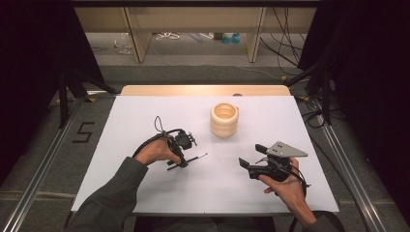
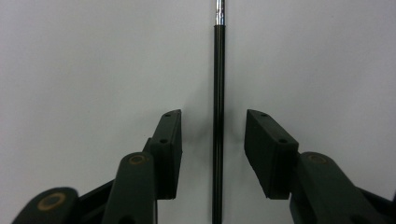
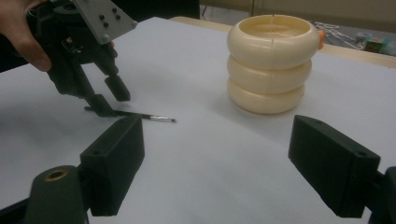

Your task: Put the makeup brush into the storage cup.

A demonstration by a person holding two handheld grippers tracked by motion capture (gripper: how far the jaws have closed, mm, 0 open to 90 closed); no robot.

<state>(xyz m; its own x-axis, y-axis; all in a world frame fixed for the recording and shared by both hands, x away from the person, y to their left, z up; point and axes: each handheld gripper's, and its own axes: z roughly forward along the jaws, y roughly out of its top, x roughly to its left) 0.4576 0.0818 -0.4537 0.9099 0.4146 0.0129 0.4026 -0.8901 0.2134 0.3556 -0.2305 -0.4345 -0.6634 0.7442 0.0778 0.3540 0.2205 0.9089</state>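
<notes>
Two grippers were held over the white table (image 1: pixel 145 193), one in each hand. The left gripper (image 2: pixel 212 140) was tipped down at the table, and a thin black brush (image 2: pixel 218 116) was seen running straight up between its jaws. The jaws were parted, one on each side of the handle, with a gap left on both sides, so nothing was clamped. A silver ferrule was seen at the far end of the handle in the left gripper view. From the high view the brush (image 1: pixel 191 160) was seen lying flat on the table, just right of the left hand (image 1: pixel 155 152), with the left gripper (image 1: pixel 183 155) set over its near end.

The right gripper (image 1: pixel 251 155) was held lower right by the right hand (image 1: pixel 285 186), well apart from the brush. Its jaws were spread wide in the right gripper view and nothing was held between them.

A cream holder (image 1: pixel 224 120), shaped like three stacked rings, was stood upright toward the far middle of the table, apart from both grippers. In the right gripper view the holder (image 3: pixel 270 65) was seen ahead and right, the brush (image 3: pixel 149 116) ahead and left, under the left gripper (image 3: pixel 109 98).
</notes>
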